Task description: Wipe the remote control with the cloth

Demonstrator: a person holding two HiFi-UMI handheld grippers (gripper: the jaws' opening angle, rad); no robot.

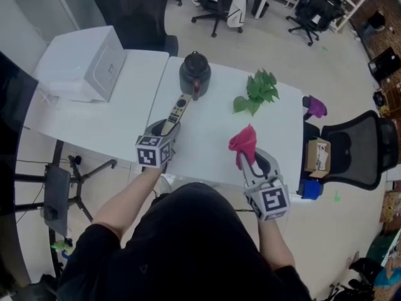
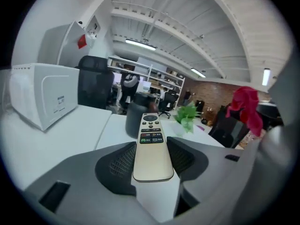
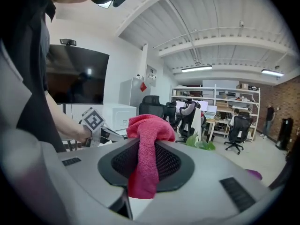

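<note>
A slim gold remote control [image 1: 175, 113] [image 2: 151, 149] sticks out forward from my left gripper [image 1: 166, 129] [image 2: 151, 159], whose jaws are shut on its rear end. Its button end points toward a dark kettle [image 1: 194, 73] [image 2: 137, 118]. My right gripper [image 1: 248, 162] [image 3: 145, 165] is shut on a bunched pink cloth [image 1: 244, 143] [image 3: 148, 146], held up over the right part of the white table [image 1: 213, 137]. The cloth and the remote are apart, about a hand's width between them in the head view. The left gripper's marker cube [image 3: 93, 120] shows in the right gripper view.
A green leafy sprig [image 1: 257, 93] lies at the table's far right. A white box-shaped appliance [image 1: 88, 64] stands on the adjoining table to the left. A black mesh chair [image 1: 354, 149] and a purple object [image 1: 316, 107] are off the right edge. Office chairs stand beyond.
</note>
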